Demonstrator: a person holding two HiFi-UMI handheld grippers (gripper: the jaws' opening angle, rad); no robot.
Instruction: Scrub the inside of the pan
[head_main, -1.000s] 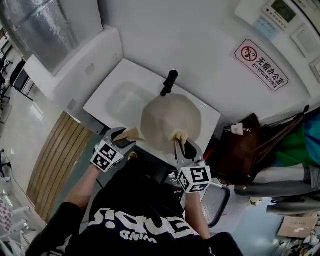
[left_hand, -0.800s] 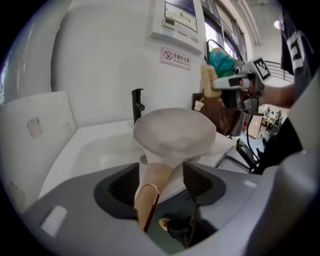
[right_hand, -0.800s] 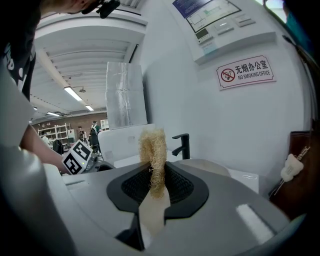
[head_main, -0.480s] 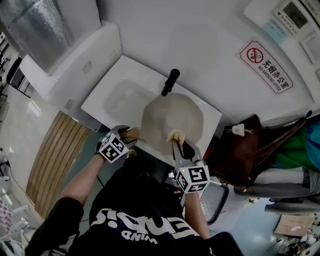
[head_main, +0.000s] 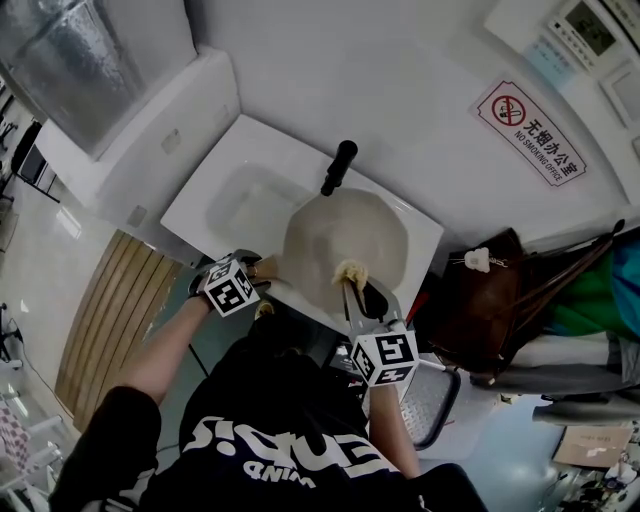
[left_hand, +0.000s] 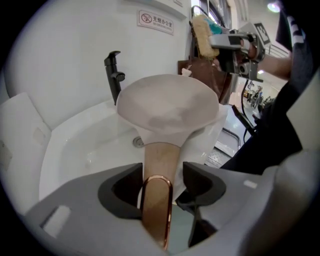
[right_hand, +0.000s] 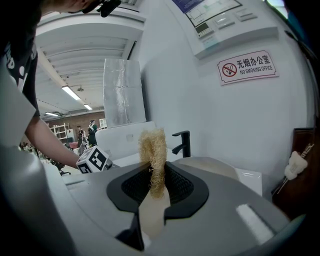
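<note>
A cream-coloured pan (head_main: 345, 240) is held over the white sink (head_main: 225, 205), its bowl (left_hand: 167, 107) facing up. My left gripper (head_main: 252, 270) is shut on the pan handle (left_hand: 159, 172), a tan handle with a copper loop at its end. My right gripper (head_main: 350, 283) is shut on a straw-coloured fibre scrubber (head_main: 350, 271), which stands up between the jaws (right_hand: 152, 160). The scrubber hovers at the pan's near right rim; I cannot tell whether it touches the pan's surface.
A black faucet (head_main: 338, 165) stands behind the pan (left_hand: 114, 75). A no-smoking sign (head_main: 525, 130) hangs on the white wall. A brown bag (head_main: 475, 300) sits to the right of the sink, and a wooden panel (head_main: 110, 310) lies to the left.
My left gripper has drawn closer to the sink edge along the handle. The right gripper with the scrubber has crept slightly up and left over the pan's rim.
</note>
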